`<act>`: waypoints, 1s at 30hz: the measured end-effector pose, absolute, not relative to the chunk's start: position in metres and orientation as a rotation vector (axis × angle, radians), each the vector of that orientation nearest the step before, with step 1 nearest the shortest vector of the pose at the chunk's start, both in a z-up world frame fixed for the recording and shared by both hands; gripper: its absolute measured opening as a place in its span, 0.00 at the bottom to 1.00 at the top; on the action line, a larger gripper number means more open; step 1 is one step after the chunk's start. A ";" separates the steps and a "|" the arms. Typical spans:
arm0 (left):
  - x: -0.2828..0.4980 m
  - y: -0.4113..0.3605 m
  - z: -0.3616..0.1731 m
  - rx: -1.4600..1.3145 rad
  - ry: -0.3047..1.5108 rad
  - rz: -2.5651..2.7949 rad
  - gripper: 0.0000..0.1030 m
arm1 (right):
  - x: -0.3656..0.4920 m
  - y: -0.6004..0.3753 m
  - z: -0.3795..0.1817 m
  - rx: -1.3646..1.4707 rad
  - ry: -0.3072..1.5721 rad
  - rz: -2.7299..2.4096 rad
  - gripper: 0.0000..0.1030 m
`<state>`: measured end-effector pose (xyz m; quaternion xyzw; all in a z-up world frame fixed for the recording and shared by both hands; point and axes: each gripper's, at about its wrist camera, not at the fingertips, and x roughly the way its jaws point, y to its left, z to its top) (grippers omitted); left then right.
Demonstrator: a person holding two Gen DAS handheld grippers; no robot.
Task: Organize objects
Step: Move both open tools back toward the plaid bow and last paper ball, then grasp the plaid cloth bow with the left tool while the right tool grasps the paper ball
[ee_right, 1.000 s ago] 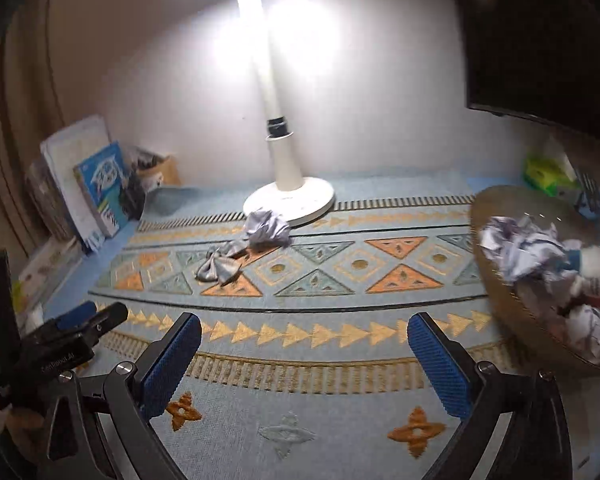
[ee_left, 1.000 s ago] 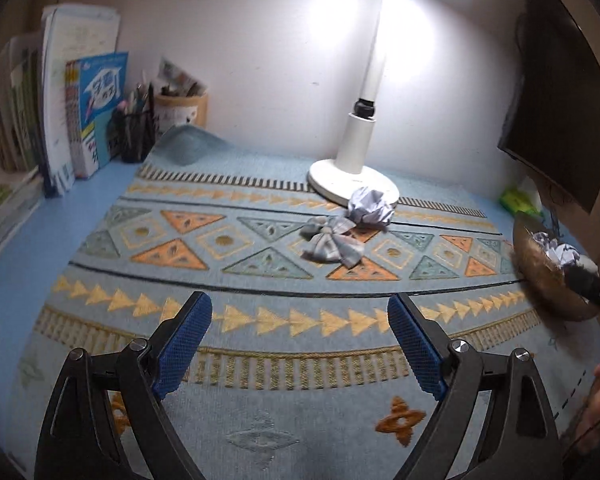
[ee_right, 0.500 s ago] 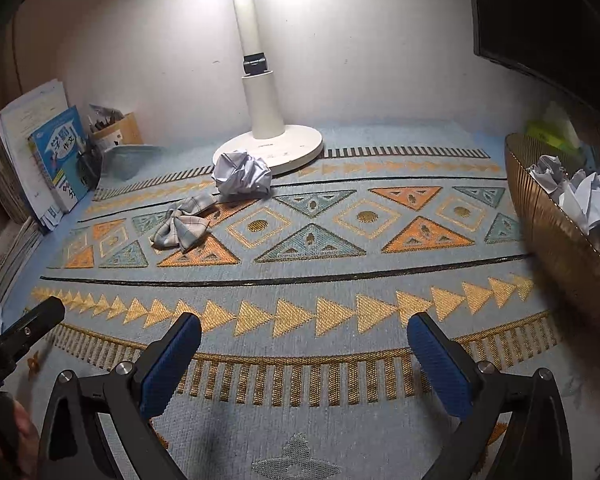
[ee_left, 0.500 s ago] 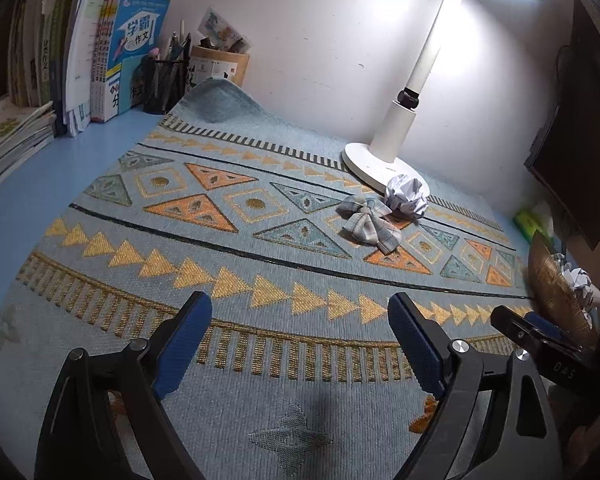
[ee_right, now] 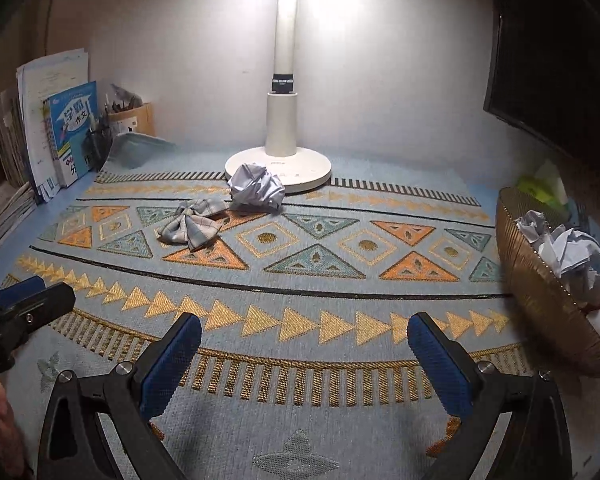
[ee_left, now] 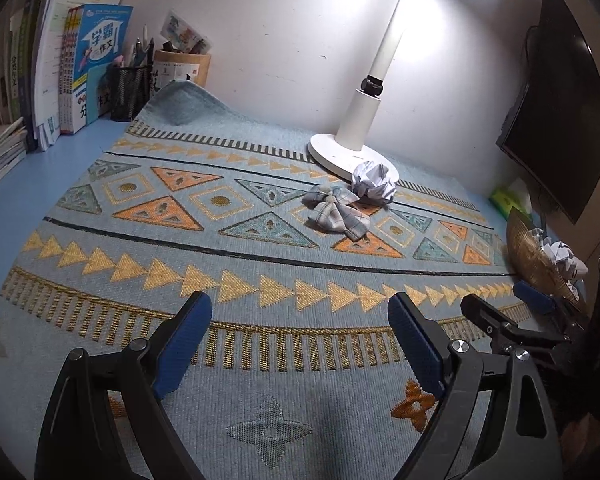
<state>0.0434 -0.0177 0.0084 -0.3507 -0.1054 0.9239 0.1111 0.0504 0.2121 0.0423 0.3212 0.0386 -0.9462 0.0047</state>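
A grey plaid fabric bow [ee_left: 334, 210] [ee_right: 194, 226] lies on the patterned mat, touching a crumpled paper ball [ee_left: 374, 182] [ee_right: 256, 190] beside the lamp base. A brown woven basket [ee_right: 540, 300] [ee_left: 536, 258] at the right edge holds several crumpled papers. My left gripper [ee_left: 300, 310] hovers open over the near part of the mat, nothing between its blue pads. My right gripper [ee_right: 304, 332] is likewise open and empty, well short of the bow and the ball. Each gripper shows at the edge of the other's view.
A white desk lamp [ee_right: 280, 160] stands at the back middle. Books [ee_left: 96, 64] and pen holders [ee_left: 130, 92] line the back left. A dark monitor [ee_left: 560, 120] hangs at the right, with a green pack [ee_right: 540, 190] behind the basket. The mat's back left corner [ee_left: 180, 102] curls up.
Both views swung between frames: the left one turned left, then settled; the right one dropped and came nearer the mat. The bow, ball and basket have stayed put. Both grippers remain open.
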 end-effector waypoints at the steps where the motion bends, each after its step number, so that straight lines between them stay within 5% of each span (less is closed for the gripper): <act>1: 0.044 -0.016 0.008 -1.029 -0.295 2.714 0.87 | 0.050 0.213 0.043 1.003 0.114 -2.956 1.00; 12: 0.011 0.007 0.031 -1.030 -0.061 2.590 0.93 | -0.011 0.224 0.077 1.131 0.019 -2.768 0.98; 18: -0.069 0.017 0.015 -1.140 -0.121 2.446 0.97 | -0.101 0.235 0.060 1.248 -0.269 -2.616 0.97; 27: -0.106 0.052 -0.013 -1.255 0.006 2.522 0.93 | -0.172 0.210 0.020 1.309 -0.374 -2.547 0.82; 30: -0.112 0.056 -0.013 -1.274 0.018 2.522 0.90 | -0.176 0.203 0.014 1.293 -0.338 -2.584 0.68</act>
